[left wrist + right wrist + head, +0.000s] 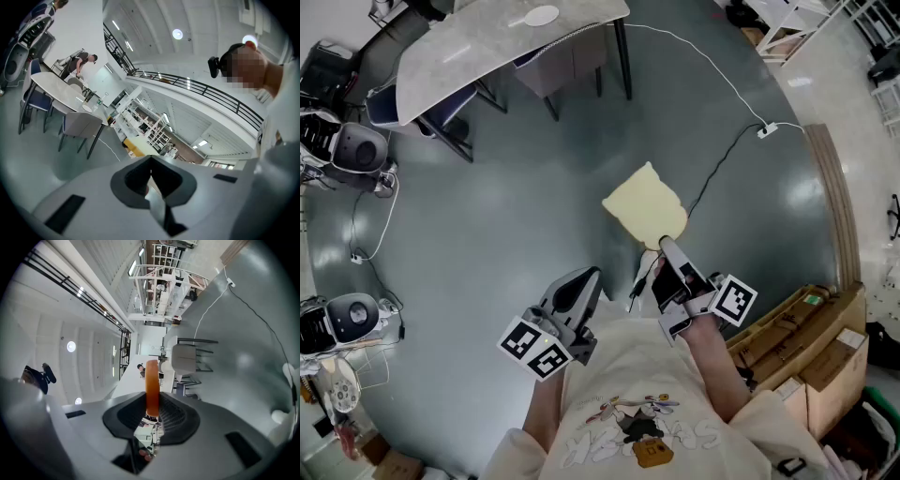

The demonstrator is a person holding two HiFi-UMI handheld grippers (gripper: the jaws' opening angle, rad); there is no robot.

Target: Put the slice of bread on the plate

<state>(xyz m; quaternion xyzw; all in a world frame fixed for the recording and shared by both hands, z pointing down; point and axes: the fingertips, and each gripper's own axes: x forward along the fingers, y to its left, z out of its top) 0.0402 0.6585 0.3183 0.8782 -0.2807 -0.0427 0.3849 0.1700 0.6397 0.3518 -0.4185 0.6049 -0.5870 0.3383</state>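
**Grey floor, pale table**

A glossy grey floor [506,216] carries a marble-topped table [478,42], with a white plate [541,15] lying on it. A white cable [733,91] trails across the floor. Cardboard boxes [806,347] stand at its edge.

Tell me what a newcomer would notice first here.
The pale slice of bread is held out over the grey floor, clamped at its near edge by the right gripper. Next, the left gripper beside it, jaws together and empty. Far off at top left, the plate sits on a marble-look table.
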